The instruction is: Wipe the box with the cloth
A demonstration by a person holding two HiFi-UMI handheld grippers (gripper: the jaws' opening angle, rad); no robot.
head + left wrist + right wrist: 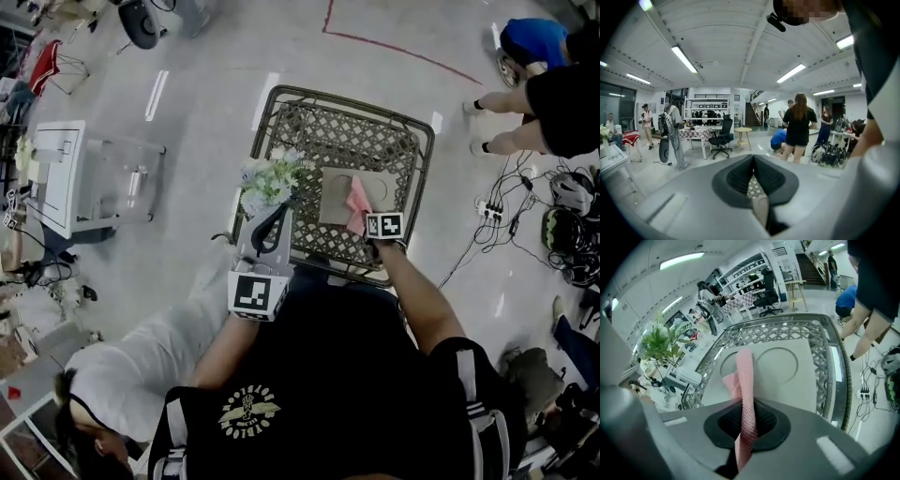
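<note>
A flat beige box [339, 195] with circle outlines on its top [792, 373] lies on a lattice-sided glass table [328, 103]. A pink cloth [358, 204] hangs over the box's right part. My right gripper [368, 218] is shut on that cloth [744, 380], which runs up out of the jaws [749, 420] and droops onto the box. My left gripper [277, 217] is raised at the table's near left corner, beside a bunch of flowers [268, 178]. Its jaws [753, 173] stand shut with nothing held, facing out across the room.
A person in a white shirt [122, 375] crouches at the lower left. A white cabinet with a clear trolley [84, 178] stands to the left. People's legs [525, 103], cables [502, 220] and helmets [567, 230] lie to the right of the table.
</note>
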